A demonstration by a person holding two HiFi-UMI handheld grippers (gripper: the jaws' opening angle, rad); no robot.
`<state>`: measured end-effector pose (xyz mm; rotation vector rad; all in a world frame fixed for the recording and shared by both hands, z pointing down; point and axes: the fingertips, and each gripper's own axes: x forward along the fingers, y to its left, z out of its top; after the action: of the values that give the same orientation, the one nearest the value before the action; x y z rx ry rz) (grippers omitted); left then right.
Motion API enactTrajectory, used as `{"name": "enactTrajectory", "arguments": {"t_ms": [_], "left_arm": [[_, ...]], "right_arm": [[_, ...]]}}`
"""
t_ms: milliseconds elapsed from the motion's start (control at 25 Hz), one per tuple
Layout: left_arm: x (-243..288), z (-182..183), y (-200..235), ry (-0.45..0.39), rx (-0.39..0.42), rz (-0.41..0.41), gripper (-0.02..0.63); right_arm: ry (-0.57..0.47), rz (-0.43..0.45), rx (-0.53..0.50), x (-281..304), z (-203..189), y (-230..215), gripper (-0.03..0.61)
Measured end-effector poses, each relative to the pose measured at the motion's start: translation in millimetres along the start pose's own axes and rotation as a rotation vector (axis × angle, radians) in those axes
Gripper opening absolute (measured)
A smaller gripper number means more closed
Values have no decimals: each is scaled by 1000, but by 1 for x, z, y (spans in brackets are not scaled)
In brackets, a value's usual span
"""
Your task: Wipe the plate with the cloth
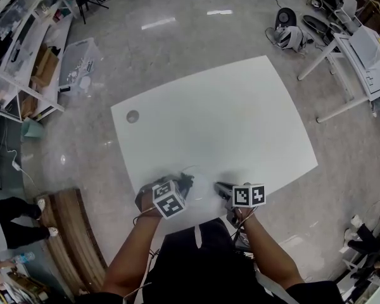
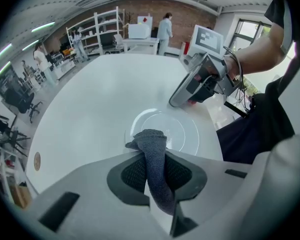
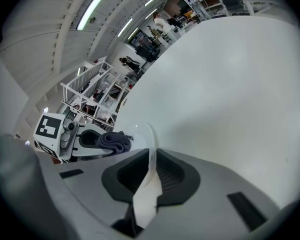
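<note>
1. Left gripper view showed the plate [image 2: 176,128], white and round, lying on the white table [image 2: 100,94] just ahead of your jaws.
2. The cloth [image 2: 154,156], a dark grey knit, ran up between those jaws as a narrow strip. Its free end bunched over the part of the plate's rim nearest that gripper. Whether it pressed on the plate could not be told.
3. Your left gripper [image 2: 157,176] was clamped on the cloth, the jaws drawn in on the strip with no gap on either side of it.
4. In the right gripper view, your right gripper [image 3: 149,181] was closed on the plate's rim, with the thin white edge standing between the two dark pads. The bunched cloth lay just beyond, at the left of that rim.
5. From the left gripper view, the right gripper met the plate at its far right edge, opposite the cloth.
6. In the head view, the plate sat close to the table's near edge, directly in front of you, between the two marker cubes. Your forearms [image 1: 136,249] reached in from below.
7. The rest of the tabletop was bare apart from a small round grey mark [image 1: 132,116] near its far left corner.
8. Around the table lay a pale glossy floor [image 1: 177,49], with shelving [image 1: 16,56] at the left and a second white table [image 1: 358,52] at the upper right.
</note>
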<state>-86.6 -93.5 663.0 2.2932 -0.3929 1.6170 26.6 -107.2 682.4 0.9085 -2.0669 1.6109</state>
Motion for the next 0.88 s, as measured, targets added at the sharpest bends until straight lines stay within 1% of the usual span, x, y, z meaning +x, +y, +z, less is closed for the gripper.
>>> {"name": "enactTrajectory", "arguments": {"t_ms": [120,240,360,480,520,600,720,800,880], "left_arm": [[-1,1,2,-6,4,3,54],[-8,8,3,-34,-3,-1,54],[-17,13,-1,-85,-28,-34,54],[-30,18,-5,-162,-69,-68,54],[-35,20,-6,-202,-85,-81,54],[-51,28,-8,-316,-140,-115,54],[-85,38,-8,-552,-257,-150,54],[-111,44,-7,-709,-321,-138,54],[-134,47,-9,-835,-360,-100,54]], "right_arm": [[-20,-1,9,-5,4,-2,25],[-57,5,24,-15,13,-3,23],[-105,21,36,-27,19,-2,23],[-146,43,29,-40,23,2,23],[-161,55,20,-45,25,4,23],[-197,90,-16,-55,31,12,21],[-264,157,-115,-73,40,32,21],[-307,196,-190,-88,46,47,20],[-354,237,-251,-105,51,63,14]]}}
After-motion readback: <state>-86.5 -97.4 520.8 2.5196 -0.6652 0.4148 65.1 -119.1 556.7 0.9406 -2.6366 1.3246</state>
